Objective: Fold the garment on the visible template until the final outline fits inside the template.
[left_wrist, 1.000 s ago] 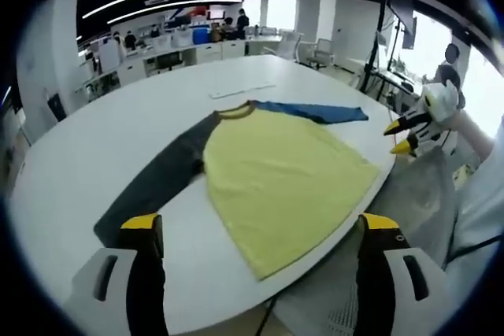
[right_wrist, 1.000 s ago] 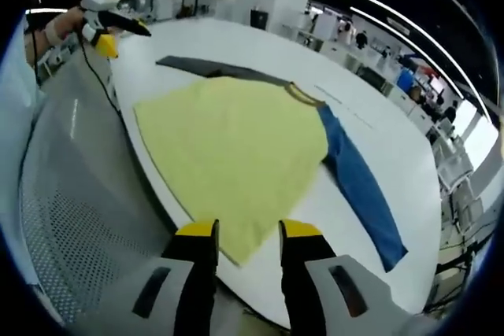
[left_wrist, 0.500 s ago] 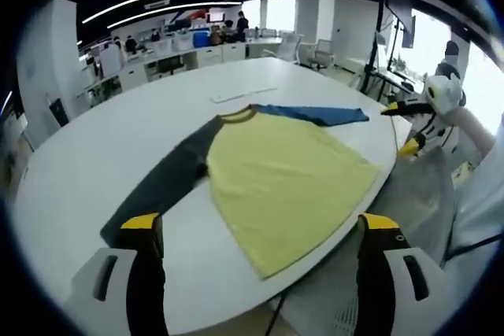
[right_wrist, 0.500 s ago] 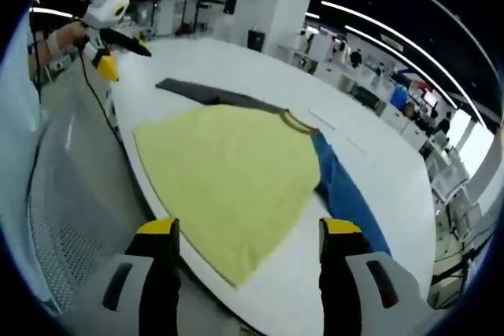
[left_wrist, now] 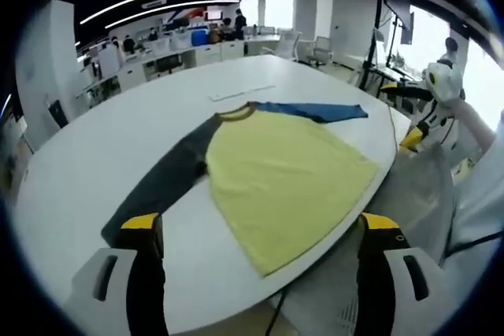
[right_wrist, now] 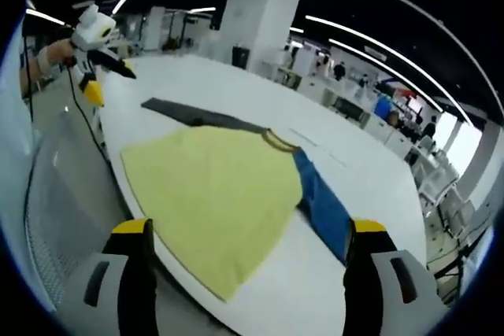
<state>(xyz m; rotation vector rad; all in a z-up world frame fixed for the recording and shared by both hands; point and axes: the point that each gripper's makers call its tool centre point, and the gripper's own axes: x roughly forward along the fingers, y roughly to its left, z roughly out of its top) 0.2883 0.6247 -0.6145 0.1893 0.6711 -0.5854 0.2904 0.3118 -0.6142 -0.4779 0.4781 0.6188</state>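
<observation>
**Both claws spread and waiting over an unfolded shirt**

Left gripper view: looking across a white tabletop [left_wrist: 94, 155] at the garment [left_wrist: 283, 182], lying flat and fully spread, yellow body reaching toward the near edge, hem close to or just over the rim. Stretching away on one side, a dark grey sleeve [left_wrist: 161, 182]; on the other, a blue sleeve [left_wrist: 315, 112], both laid straight out, likely so each can be taken at its end and turned inward. Framing the bottom, the left claw [left_wrist: 256, 234], jaws standing wide apart with nothing between them, hovering off the cloth on the grey-sleeve side. Showing at the right edge, the right claw [left_wrist: 413, 116], held up in the air beside the tabletop, also gaping, well apart from the blue sleeve. Lying beyond the collar, a thin pale strip [left_wrist: 240, 94]; whether it belongs to a template, cannot tell.

Right gripper view: facing the same garment [right_wrist: 213, 194] from the blue-sleeve side, the sleeve running toward the right claw's own jaws, again wide apart and empty, raised above the hem. Hanging at upper left, the left claw [right_wrist: 98, 80], clear of the grey sleeve. No fold made yet; judging by the spread jaws, readying for a first grasp.
</observation>
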